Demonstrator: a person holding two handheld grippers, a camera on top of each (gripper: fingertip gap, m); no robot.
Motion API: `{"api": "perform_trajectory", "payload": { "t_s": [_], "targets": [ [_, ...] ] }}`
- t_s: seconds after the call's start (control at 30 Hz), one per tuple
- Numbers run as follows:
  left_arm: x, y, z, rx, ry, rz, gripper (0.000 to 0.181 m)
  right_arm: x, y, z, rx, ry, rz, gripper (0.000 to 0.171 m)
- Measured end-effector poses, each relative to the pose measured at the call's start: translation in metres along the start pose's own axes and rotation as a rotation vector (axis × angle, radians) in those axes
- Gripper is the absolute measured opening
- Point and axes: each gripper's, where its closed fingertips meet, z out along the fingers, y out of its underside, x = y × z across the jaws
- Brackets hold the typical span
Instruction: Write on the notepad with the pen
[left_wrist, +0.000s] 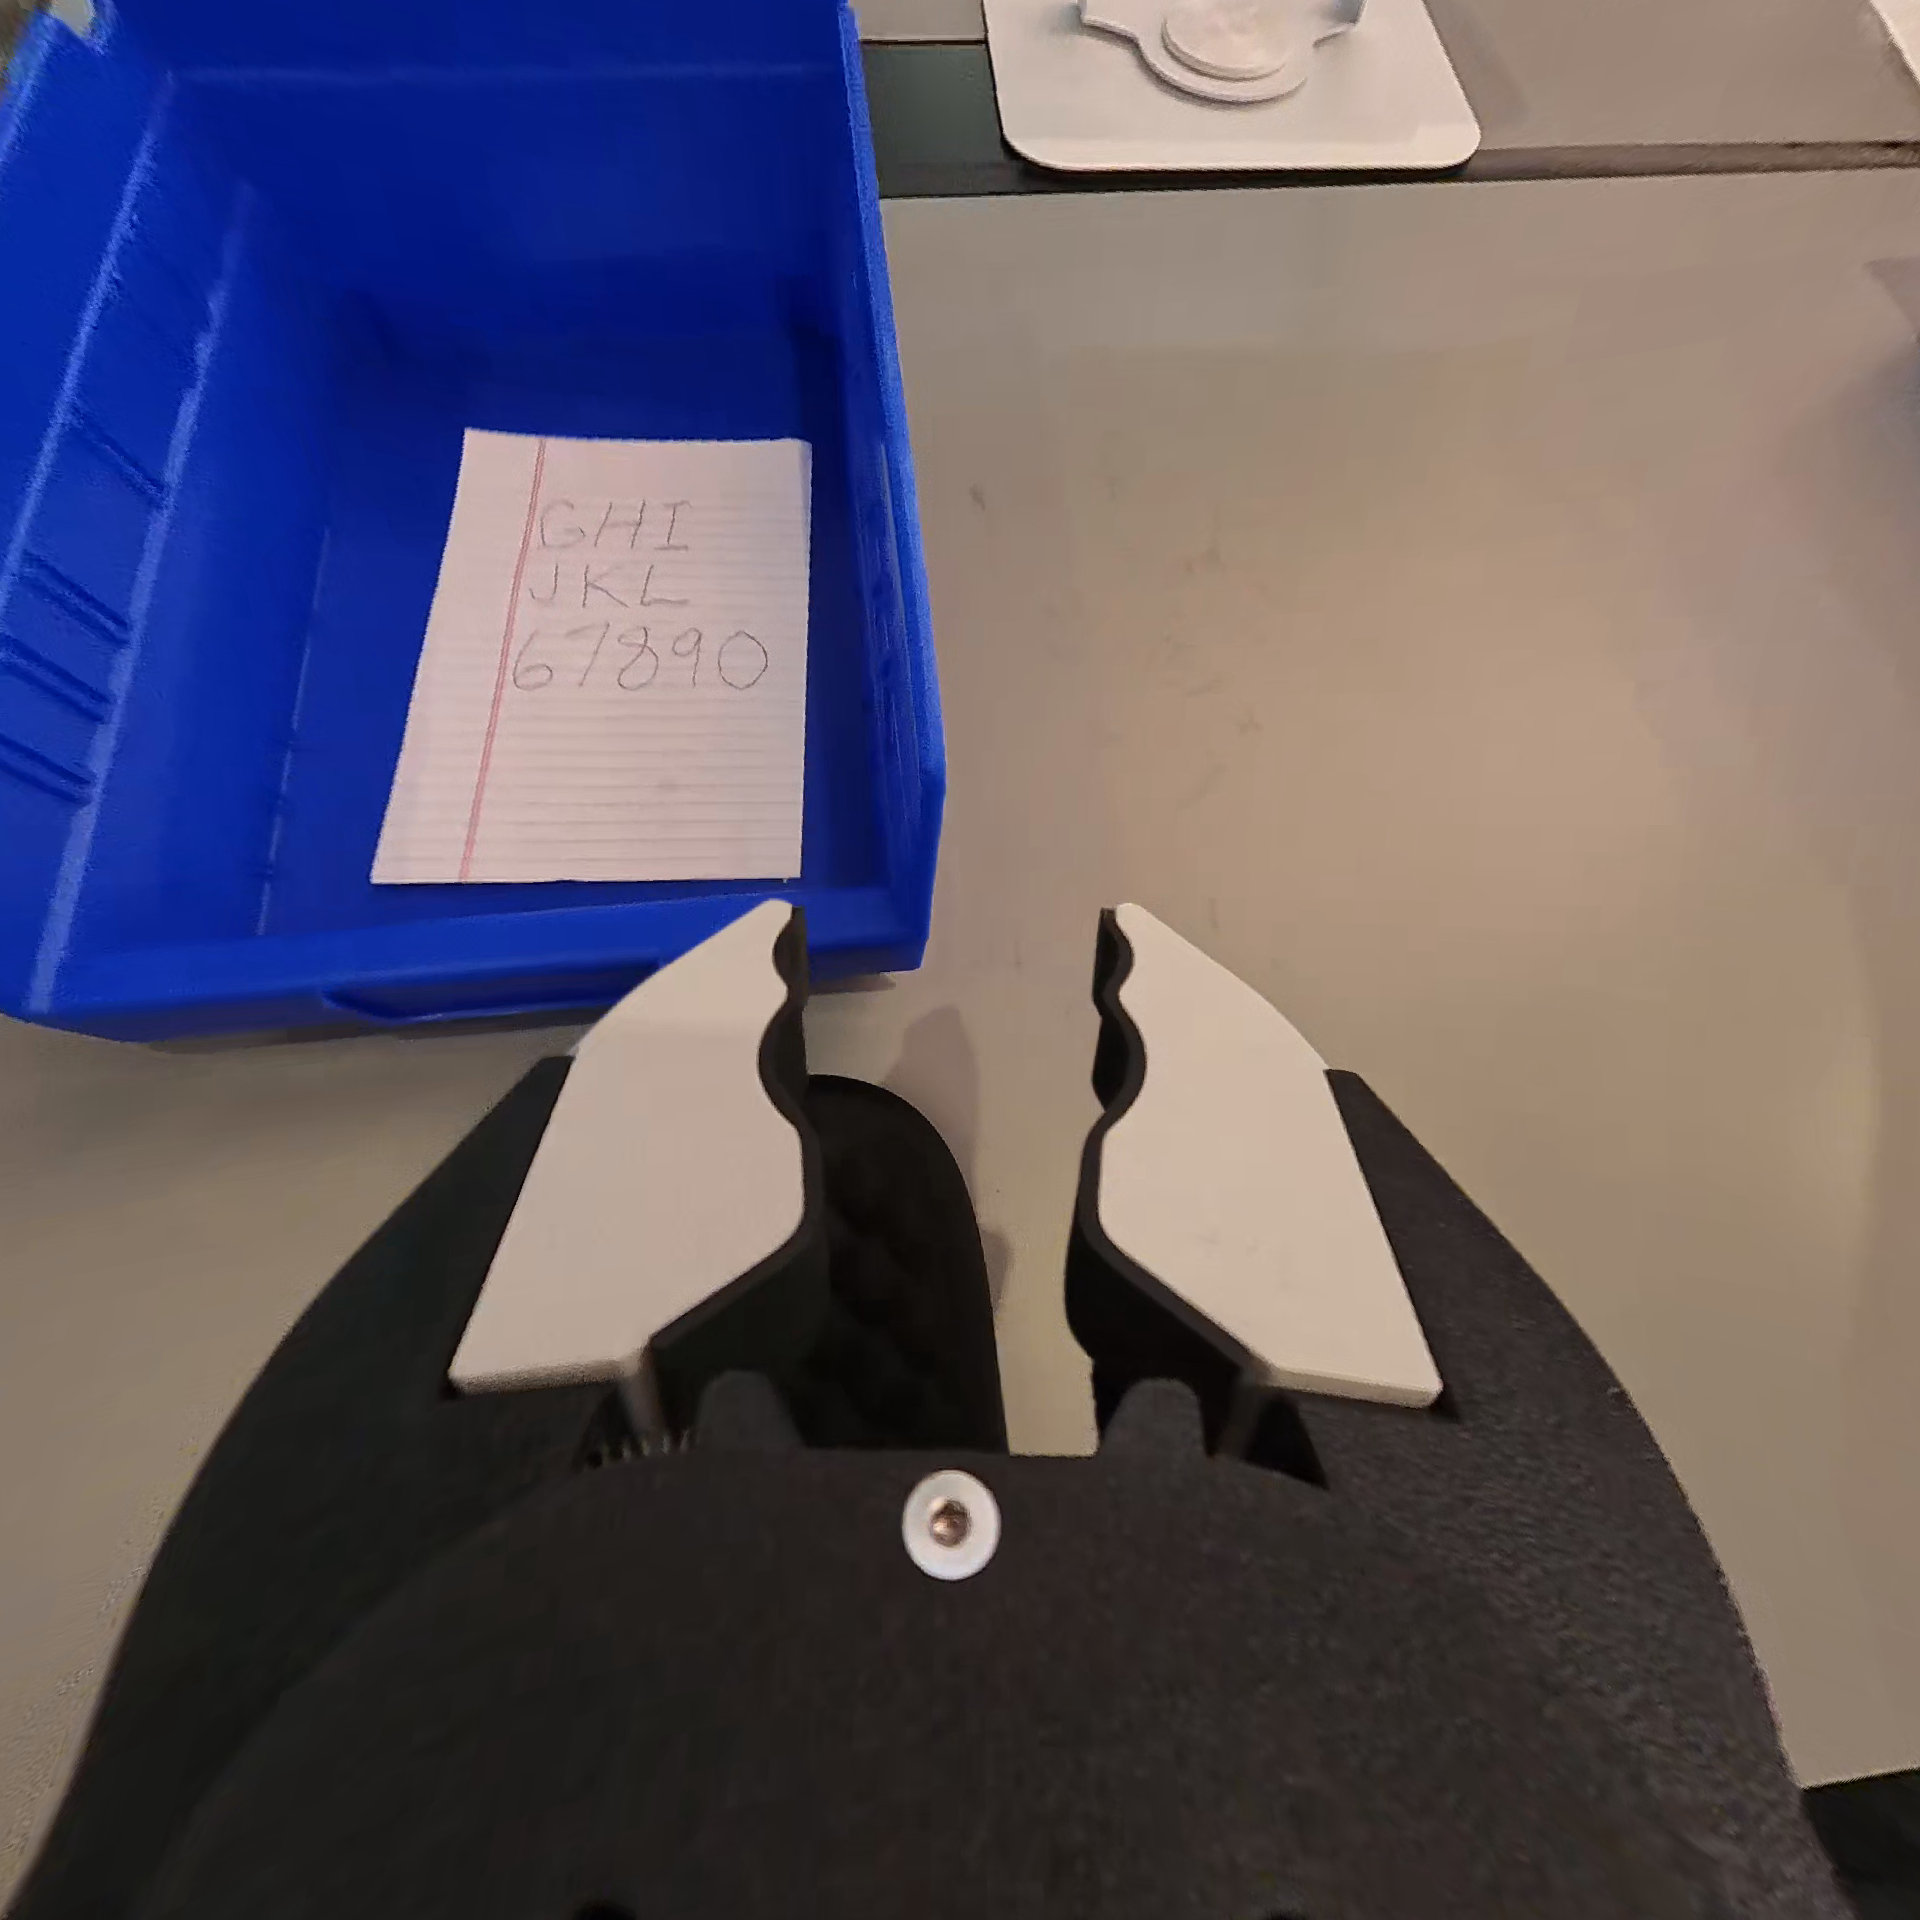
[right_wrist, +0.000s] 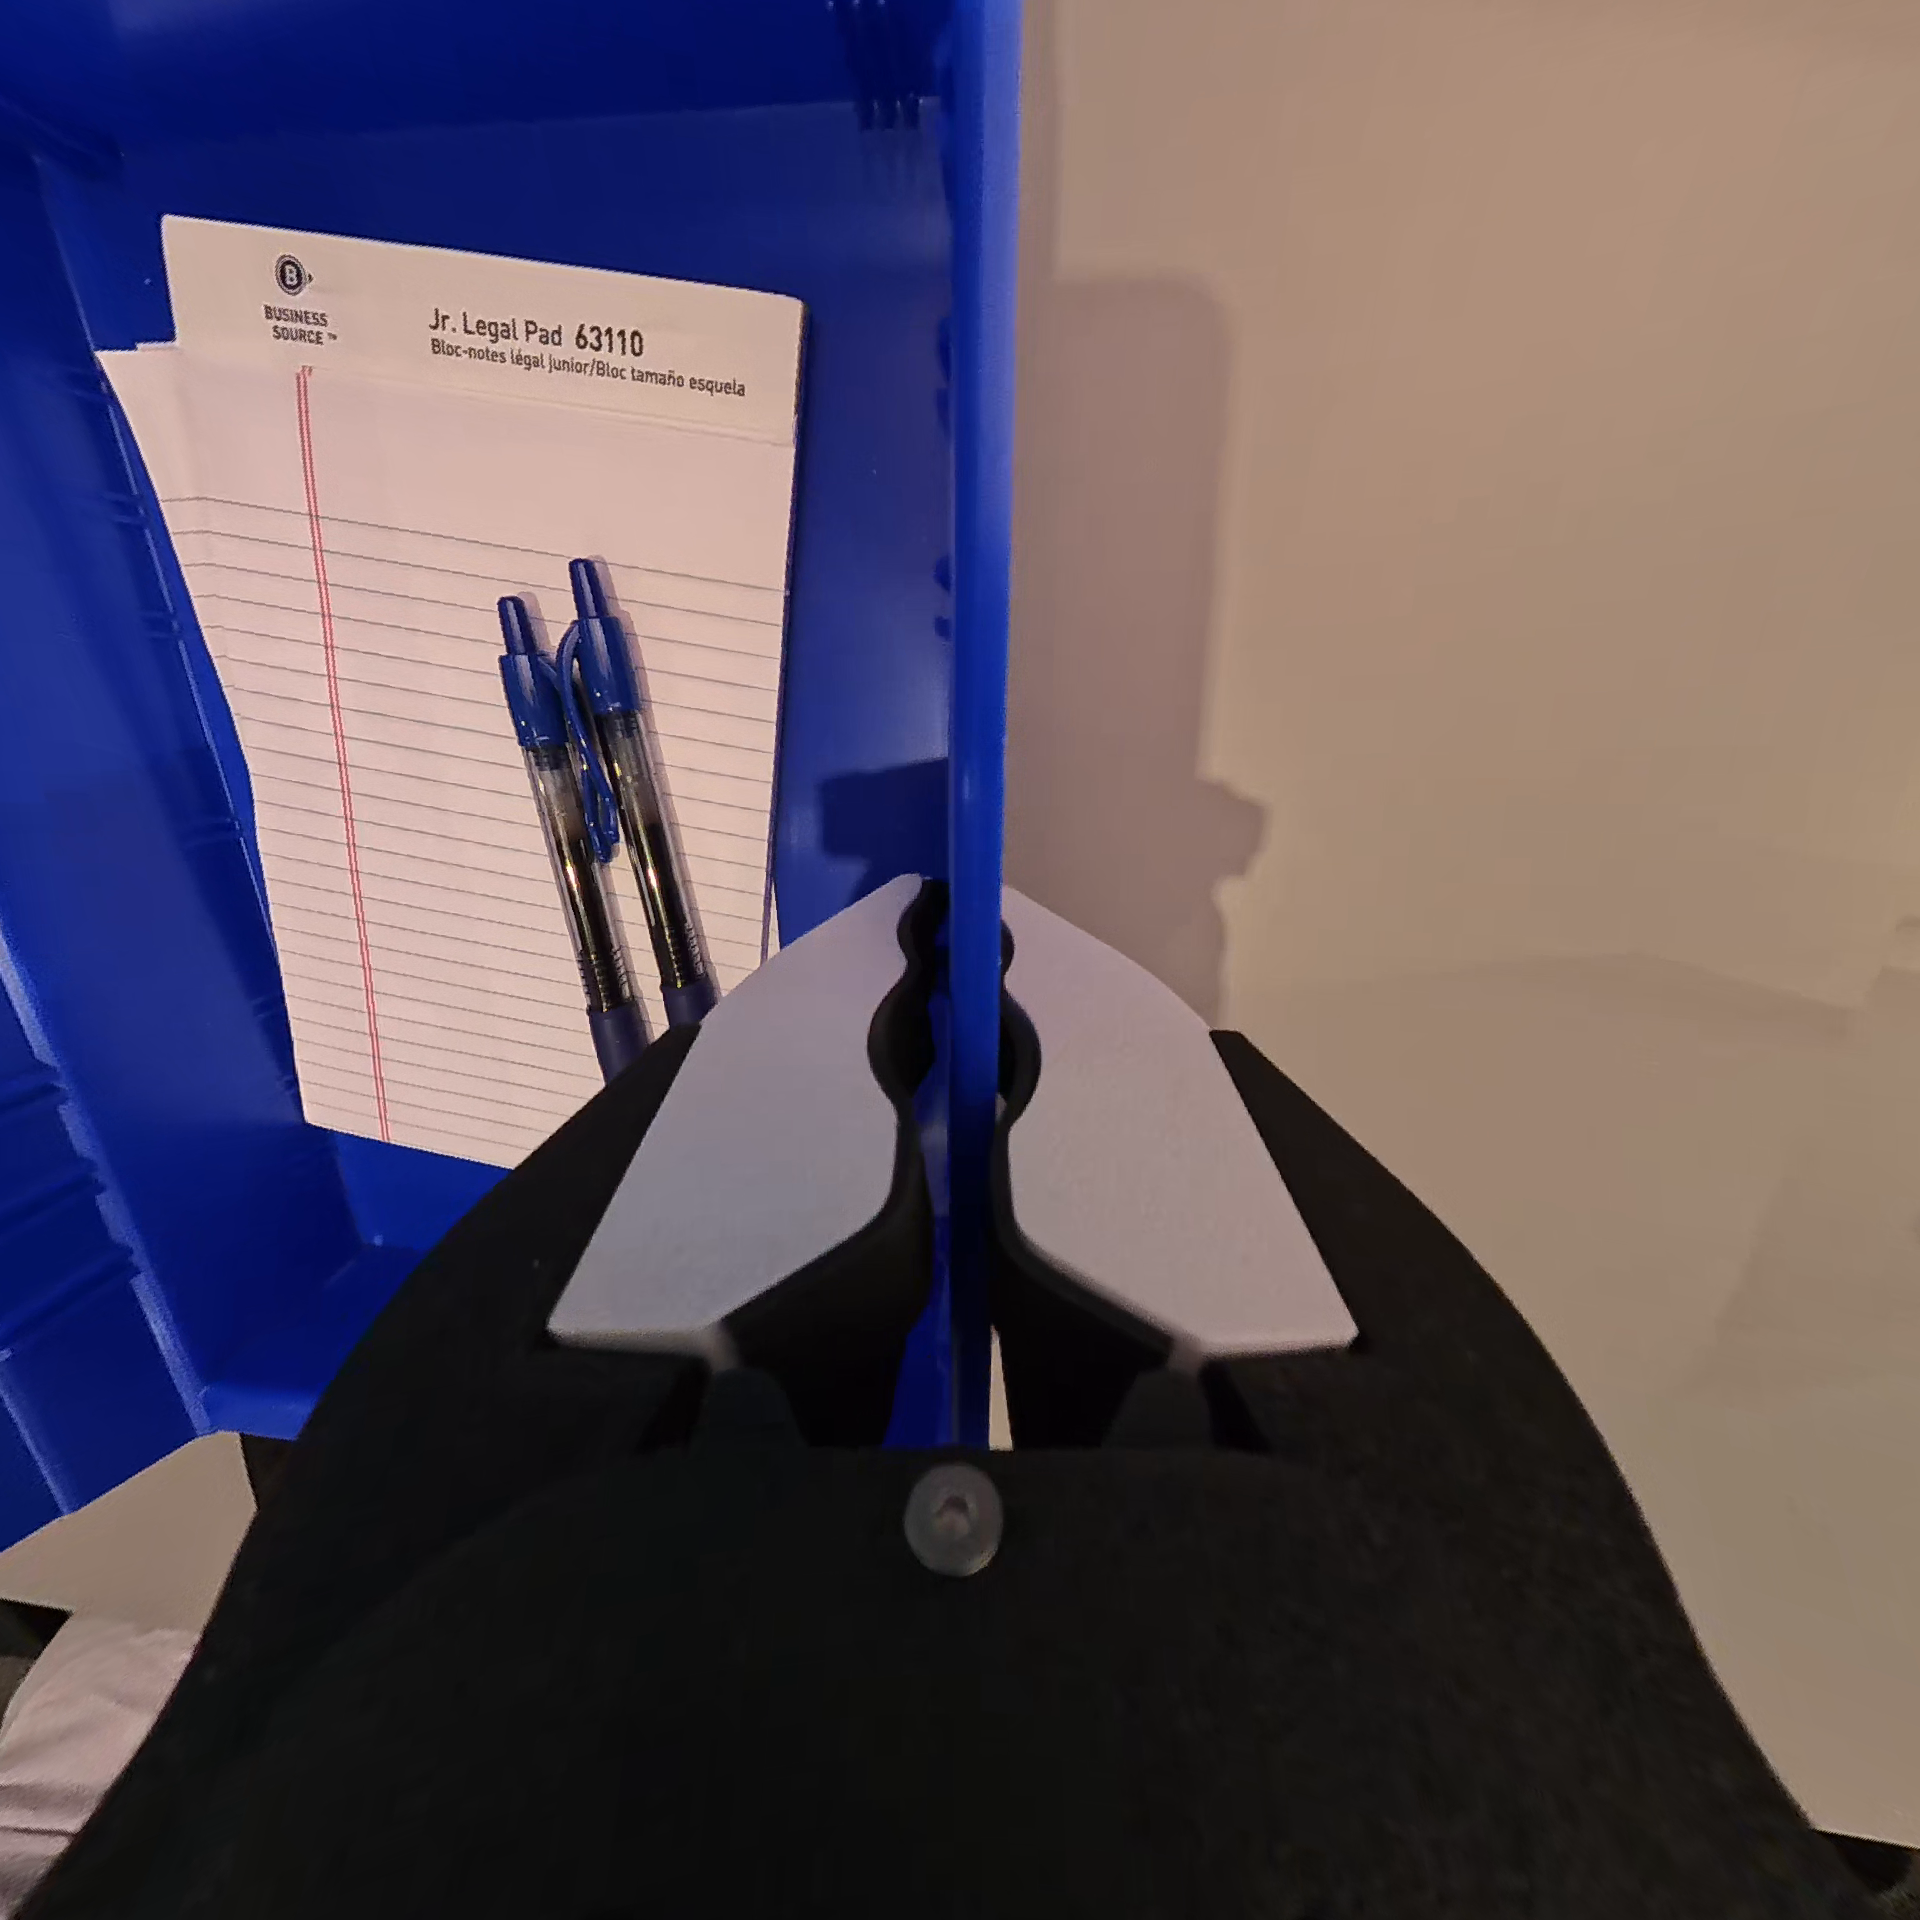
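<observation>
Left tongs (left_wrist: 951, 914): released, nothing between the fingers, hovering over the grey worktop (left_wrist: 1403, 675) just beside the near right corner of a blue bin (left_wrist: 883, 416). One loose lined sheet (left_wrist: 603, 665) with handwriting lies flat on that bin's floor, against its right wall. At the far edge of the worktop sits a pale mat (left_wrist: 1236, 114) carrying a rounded pale object, cut off by the frame and not identifiable.

Right tongs (right_wrist: 961, 904): clenched on the right wall of a blue bin (right_wrist: 977, 520), one finger inside and one outside. Whether this is the same bin seen from the left wrist view cannot be told.

The notepad (right_wrist: 436, 644) lies flat on the floor of this bin, printed header strip at the far end, top sheet unmarked. Two blue click pens (right_wrist: 592, 790) lie side by side on its right half, touching, with a thin blue cord looped between them. Their tip ends are hidden behind the inner finger of the right tongs. The lower right corner of the notepad is likewise covered. A further sheet protrudes from under the notepad at its left; its extent is unclear.

Beige worktop (right_wrist: 1507, 727) lies right of the bin wall, with shadows across it.
</observation>
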Motion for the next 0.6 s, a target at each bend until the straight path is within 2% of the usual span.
{"api": "perform_trajectory", "payload": {
  "t_s": [0.17, 0.3, 0.5, 0.6],
  "targets": [
    [0.005, 0.007, 0.018, 0.0, 0.06, -0.064, 0.054, 0.0, 0.0, 0.0, 0.0, -0.008, 0.011, 0.005],
    [-0.007, -0.016, 0.035, 0.108, -0.009, -0.053, 0.049, -0.001, 0.0, 0.0, 0.004, -0.01, 0.014, 0.005],
    [-0.021, -0.026, 0.072, 0.06, -0.085, -0.03, 0.05, -0.001, 0.0, 0.0, 0.007, -0.021, 0.013, 0.005],
    [-0.02, -0.022, 0.089, 0.021, -0.09, -0.027, 0.043, -0.001, 0.0, 0.0, 0.011, -0.025, 0.012, 0.005]
  ]
}}
